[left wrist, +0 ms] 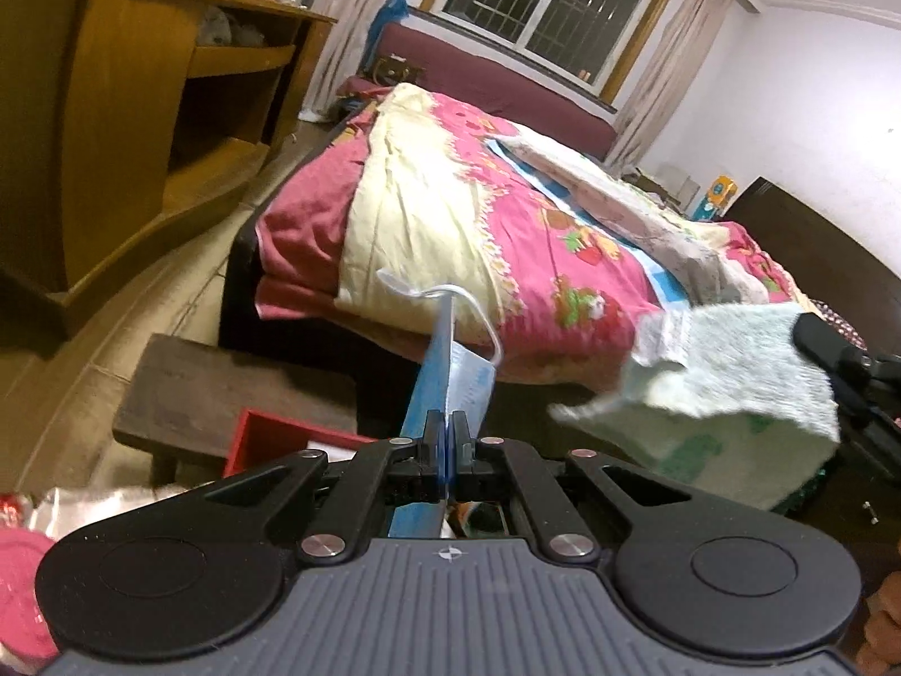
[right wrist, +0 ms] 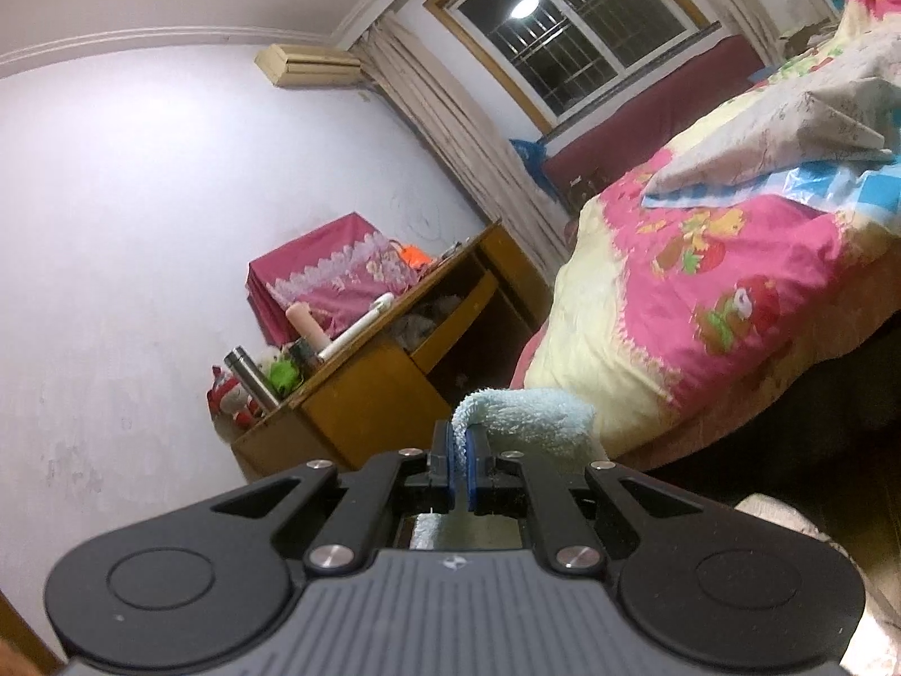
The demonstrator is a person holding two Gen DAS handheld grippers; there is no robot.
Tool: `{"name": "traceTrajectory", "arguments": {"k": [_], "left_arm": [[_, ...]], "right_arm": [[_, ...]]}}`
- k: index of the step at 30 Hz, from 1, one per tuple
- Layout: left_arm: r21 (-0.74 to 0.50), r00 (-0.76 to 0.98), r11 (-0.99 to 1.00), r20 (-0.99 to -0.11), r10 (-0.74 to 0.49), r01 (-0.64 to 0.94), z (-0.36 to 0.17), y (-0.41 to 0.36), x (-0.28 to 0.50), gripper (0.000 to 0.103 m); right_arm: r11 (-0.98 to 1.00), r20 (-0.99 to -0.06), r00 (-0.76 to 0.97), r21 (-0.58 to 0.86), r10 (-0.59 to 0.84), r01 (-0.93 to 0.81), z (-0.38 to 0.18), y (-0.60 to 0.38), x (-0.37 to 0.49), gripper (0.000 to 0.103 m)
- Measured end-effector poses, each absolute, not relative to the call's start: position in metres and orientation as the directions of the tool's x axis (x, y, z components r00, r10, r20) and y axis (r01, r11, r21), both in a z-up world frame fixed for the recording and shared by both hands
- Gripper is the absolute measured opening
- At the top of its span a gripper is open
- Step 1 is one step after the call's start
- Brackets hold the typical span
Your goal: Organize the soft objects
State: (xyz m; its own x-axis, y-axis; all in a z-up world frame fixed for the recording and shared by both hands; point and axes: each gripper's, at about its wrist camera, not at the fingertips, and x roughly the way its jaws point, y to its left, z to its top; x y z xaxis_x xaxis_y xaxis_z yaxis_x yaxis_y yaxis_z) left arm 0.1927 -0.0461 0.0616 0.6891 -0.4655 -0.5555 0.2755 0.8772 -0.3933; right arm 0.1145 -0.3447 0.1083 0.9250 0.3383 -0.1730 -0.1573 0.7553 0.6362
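A lamplit bedroom frames everything: pale walls, a barred window and a bed (left wrist: 462,208) under a pink and cream quilt.

Nearest the left wrist camera, the left gripper (left wrist: 447,439) is pressed together on a blue face mask (left wrist: 467,380), pinching it edge-on so the sheet stands thin between the pads while its white ear loop (left wrist: 478,310) arcs free above. Below and to the left sit a low wooden bench (left wrist: 225,388) and a red box (left wrist: 270,439).

To the right in that view, the right gripper (right wrist: 459,465) is clamped on a pale green towel (left wrist: 726,372), held in the air near the bed's foot; its own camera shows a rolled fold bulging out past the pads.

Both things are light and limp (neither looks breakable). The mask probably folds or slides easily, so its pleated body is a safer hold than the loop. The towel's pile should grip well, though the loose end will sag; a hold on a doubled edge seems best.

Farther off stands a wooden desk (right wrist: 394,372).
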Motion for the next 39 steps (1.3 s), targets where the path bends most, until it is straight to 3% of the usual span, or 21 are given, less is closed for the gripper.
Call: {"name": "traceTrajectory", "arguments": {"k": [19, 30, 36, 39], "left_arm": [[-0.253, 0.678, 0.941, -0.653, -0.338, 0.226, 0.035, -0.055, 0.245, 0.0], [-0.197, 0.636, 0.956, -0.714, -0.292, 0.219, 0.007, -0.066, 0.257, 0.0], [-0.176, 0.6, 0.963, -0.754, -0.266, 0.206, -0.017, -0.072, 0.26, 0.013], [-0.176, 0.594, 0.963, -0.759, -0.266, 0.205, -0.021, -0.07, 0.259, 0.031]], "right_arm": [[0.778, -0.291, 0.905, 0.625, 0.31, -0.066, 0.068, -0.354, 0.162, 0.0], [0.823, -0.437, 0.849, 0.568, 0.297, 0.004, 0.024, -0.339, 0.186, 0.0], [0.853, -0.585, 0.745, 0.521, 0.32, 0.043, -0.017, -0.329, 0.207, 0.0], [0.86, -0.634, 0.696, 0.508, 0.339, 0.045, -0.034, -0.323, 0.213, 0.003]]}}
